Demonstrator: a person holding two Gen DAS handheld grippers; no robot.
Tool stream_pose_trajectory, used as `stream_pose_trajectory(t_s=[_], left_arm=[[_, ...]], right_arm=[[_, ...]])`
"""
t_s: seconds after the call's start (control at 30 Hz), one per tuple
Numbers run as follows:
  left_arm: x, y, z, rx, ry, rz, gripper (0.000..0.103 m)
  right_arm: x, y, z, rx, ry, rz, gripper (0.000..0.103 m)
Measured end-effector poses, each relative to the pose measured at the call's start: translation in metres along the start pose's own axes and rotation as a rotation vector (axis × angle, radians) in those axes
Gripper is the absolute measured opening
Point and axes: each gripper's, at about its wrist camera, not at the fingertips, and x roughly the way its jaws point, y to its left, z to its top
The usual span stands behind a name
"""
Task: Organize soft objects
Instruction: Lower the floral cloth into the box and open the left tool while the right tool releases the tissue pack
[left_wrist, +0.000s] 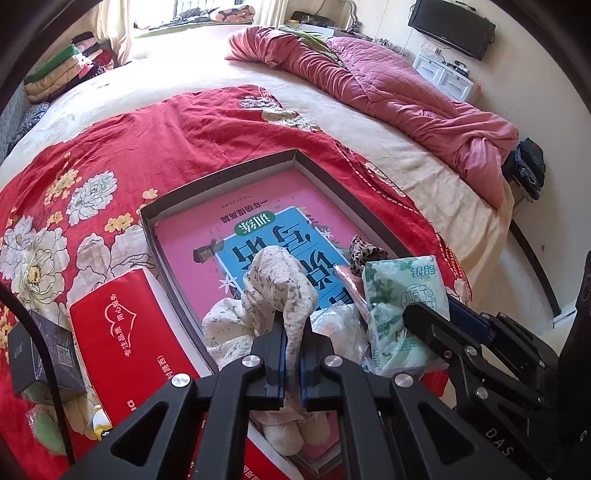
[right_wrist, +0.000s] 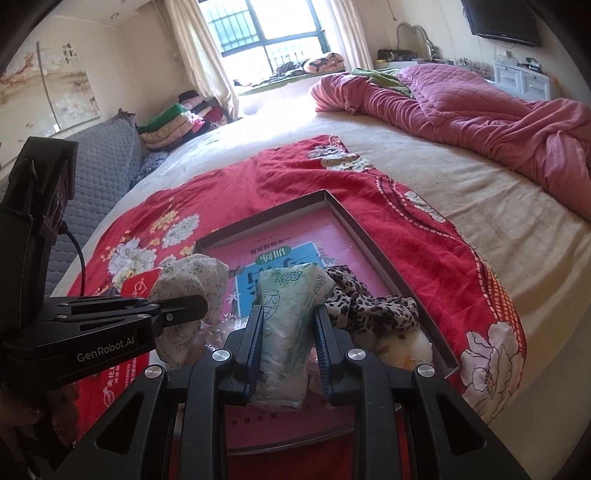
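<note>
Speckled white cloth (left_wrist: 280, 288) pinched in left gripper (left_wrist: 293, 354) over shallow box (left_wrist: 236, 170) on red blanket (left_wrist: 155, 140), green tissue pack (right_wrist: 286, 325) clamped in right gripper (right_wrist: 286, 350) alongside

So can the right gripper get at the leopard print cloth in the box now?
Probably not yet: the right gripper is shut on the tissue pack. The leopard print cloth lies uncovered just beside it.

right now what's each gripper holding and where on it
The left gripper pinches a bunched fold of the speckled white cloth. The right gripper clamps the green tissue pack across its sides, near the lower half.
</note>
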Motion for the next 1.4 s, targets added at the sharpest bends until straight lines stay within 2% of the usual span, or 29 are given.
stream_pose_trajectory(t_s=[0.67,0.77,0.93,1.0,1.13,1.3,1.4], left_arm=[[0.009,0.005,-0.003,-0.012,0.020,-0.012,0.006],[0.009,0.008,-0.003,-0.031,0.025,-0.031,0.006],[0.009,0.011,-0.004,-0.048,0.030,-0.048,0.006],[0.009,0.013,-0.004,-0.054,0.032,-0.053,0.010],[0.009,0.014,-0.005,-0.062,0.039,-0.065,0.018],[0.006,0.012,-0.005,-0.052,0.032,-0.048,0.042],[0.005,0.011,-0.005,-0.046,0.029,-0.044,0.042]], right_arm=[[0.018,-0.003,-0.007,-0.004,0.034,-0.030,0.031],[0.015,0.000,-0.006,-0.016,0.021,-0.039,0.038],[0.010,0.001,-0.004,-0.021,-0.002,-0.049,0.041],[0.008,-0.001,-0.002,-0.010,-0.014,-0.054,0.045],[0.003,-0.004,0.001,0.004,-0.032,-0.058,0.046],[0.002,-0.005,0.002,0.015,-0.037,-0.067,0.047],[0.001,-0.006,0.002,0.020,-0.041,-0.067,0.047]])
